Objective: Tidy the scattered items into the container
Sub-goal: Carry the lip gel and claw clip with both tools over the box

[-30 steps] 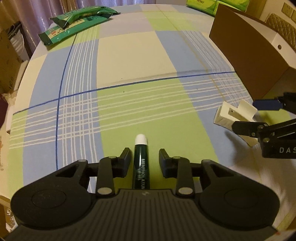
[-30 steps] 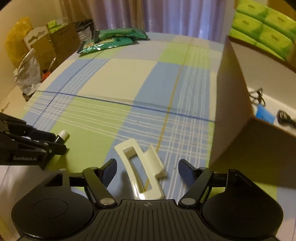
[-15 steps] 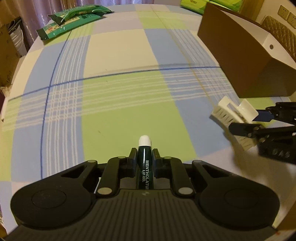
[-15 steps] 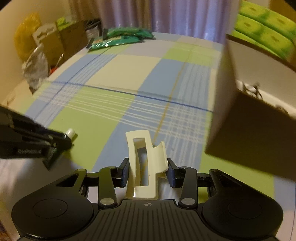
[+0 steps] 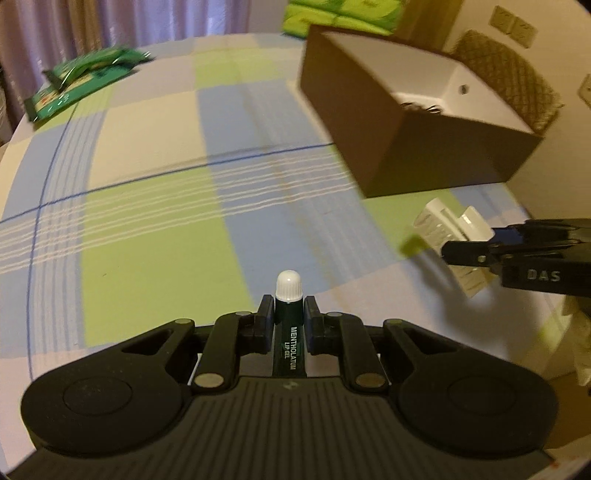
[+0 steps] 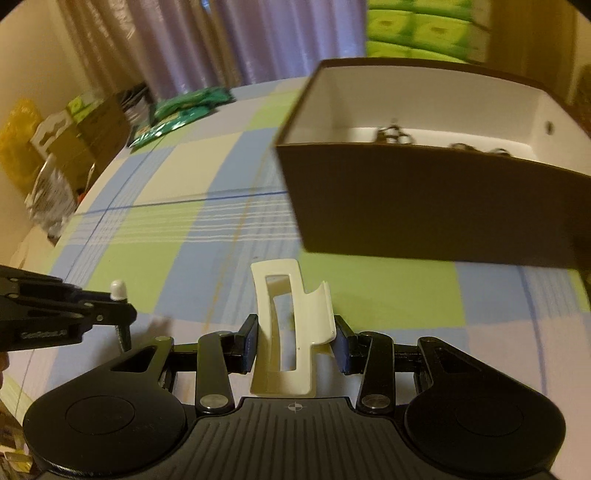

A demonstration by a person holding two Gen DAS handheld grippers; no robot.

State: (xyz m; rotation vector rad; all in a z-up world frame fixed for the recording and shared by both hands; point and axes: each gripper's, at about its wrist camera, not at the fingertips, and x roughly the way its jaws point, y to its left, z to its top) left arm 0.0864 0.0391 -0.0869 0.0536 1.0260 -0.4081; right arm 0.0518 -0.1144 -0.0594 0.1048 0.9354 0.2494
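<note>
My left gripper (image 5: 289,314) is shut on a dark green lip gel tube (image 5: 289,332) with a white cap, held above the checked tablecloth. My right gripper (image 6: 294,334) is shut on a cream hair claw clip (image 6: 284,325), also lifted off the cloth. The brown box (image 6: 424,206) with a white inside stands ahead and to the right, with some small dark items on its floor. In the left wrist view the right gripper (image 5: 476,245) and the clip (image 5: 448,230) show at the right, near the box (image 5: 424,147). The left gripper (image 6: 110,314) shows at the left of the right wrist view.
Green packets (image 5: 85,79) lie at the far left of the table (image 5: 155,229). Green tissue packs (image 6: 417,33) are stacked behind the box. Cardboard boxes and bags (image 6: 55,147) stand beyond the table's left edge. A woven chair back (image 5: 517,88) is behind the box.
Both grippers closed on their items, the left on the lip gel and the right on the clip, then lifted them and moved toward the box, which looms larger now.
</note>
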